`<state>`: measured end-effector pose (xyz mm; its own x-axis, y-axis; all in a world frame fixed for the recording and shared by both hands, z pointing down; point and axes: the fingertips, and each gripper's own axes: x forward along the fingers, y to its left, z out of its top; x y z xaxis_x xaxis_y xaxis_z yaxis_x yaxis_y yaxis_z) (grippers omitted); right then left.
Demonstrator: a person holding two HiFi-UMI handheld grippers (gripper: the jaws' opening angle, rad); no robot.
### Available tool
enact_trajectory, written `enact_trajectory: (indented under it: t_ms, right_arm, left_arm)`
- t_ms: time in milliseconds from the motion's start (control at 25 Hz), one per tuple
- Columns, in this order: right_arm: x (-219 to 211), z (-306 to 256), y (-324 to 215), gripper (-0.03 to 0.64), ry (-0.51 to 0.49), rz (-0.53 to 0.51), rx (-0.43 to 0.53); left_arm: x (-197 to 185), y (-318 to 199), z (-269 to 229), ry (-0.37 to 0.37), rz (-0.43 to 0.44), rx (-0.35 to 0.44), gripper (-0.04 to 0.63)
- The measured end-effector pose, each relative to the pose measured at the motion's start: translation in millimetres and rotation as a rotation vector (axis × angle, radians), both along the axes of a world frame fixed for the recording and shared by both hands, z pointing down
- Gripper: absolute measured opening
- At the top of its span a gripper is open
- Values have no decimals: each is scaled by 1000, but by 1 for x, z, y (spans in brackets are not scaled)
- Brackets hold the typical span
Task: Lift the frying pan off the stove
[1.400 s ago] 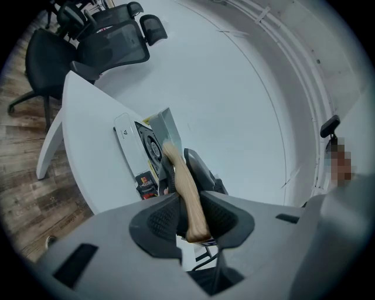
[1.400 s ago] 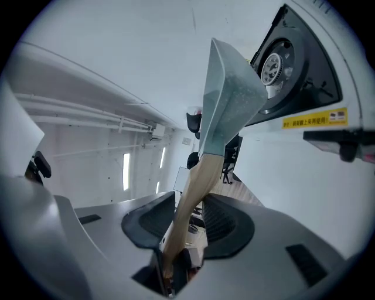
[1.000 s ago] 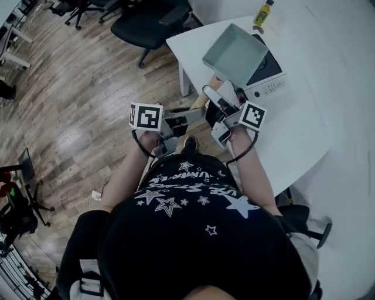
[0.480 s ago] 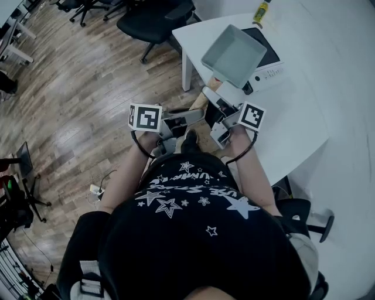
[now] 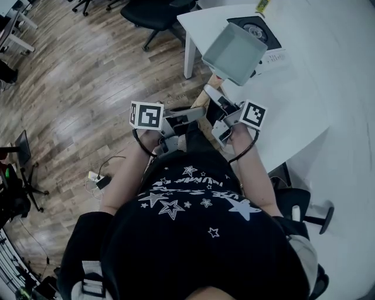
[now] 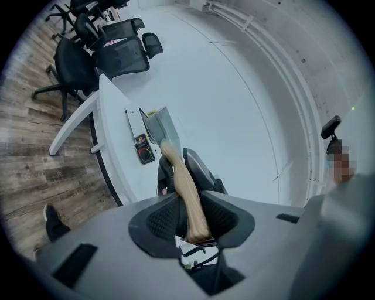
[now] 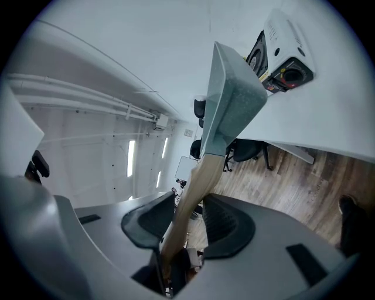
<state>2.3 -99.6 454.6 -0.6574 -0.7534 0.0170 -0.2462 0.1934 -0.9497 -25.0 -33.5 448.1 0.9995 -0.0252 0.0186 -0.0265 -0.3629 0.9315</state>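
Observation:
A square grey-green frying pan (image 5: 235, 51) with a wooden handle (image 5: 201, 99) hangs in the air over the near edge of the white table (image 5: 293, 105). It is off the white stove (image 5: 258, 32), whose black top shows behind it. My left gripper (image 5: 193, 117) is shut on the handle's end (image 6: 190, 205). My right gripper (image 5: 215, 104) is shut on the same handle (image 7: 190, 193) further up, nearer the pan (image 7: 231, 105). Seen from the left gripper, the pan (image 6: 161, 126) is beyond the right gripper, beside the stove (image 6: 140, 143).
A yellow-capped bottle (image 5: 262, 7) stands behind the stove. Black office chairs (image 5: 149, 12) are on the wooden floor to the far left. A power strip with a cable (image 5: 96, 179) lies on the floor. Another chair base (image 5: 307, 208) sits at the right.
The pan has come off the stove toward me with both grippers on its handle. The stove's black top, covered before, now shows behind it.

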Motion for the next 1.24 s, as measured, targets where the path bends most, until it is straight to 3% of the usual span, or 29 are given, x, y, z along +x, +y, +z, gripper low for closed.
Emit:
enact_trajectory:
  t_ms: [160,320,640,1240]
  right_arm:
    - [-20,-8,53,150,2,0,21]
    - [-23,-9,73,150,-8,-30,26]
    - [-2,-13,92,152,17,-97,30]
    - [57,-10,151,155,23,-151,29]
  left_arm:
    - [-20,53,-6,-5,2,23,117]
    - [-20,74,-6,-8,-19,29,117]
    - [5,95,-11,-8,-77,22,118]
    - [68,154,-8,-22,-104,27,120]
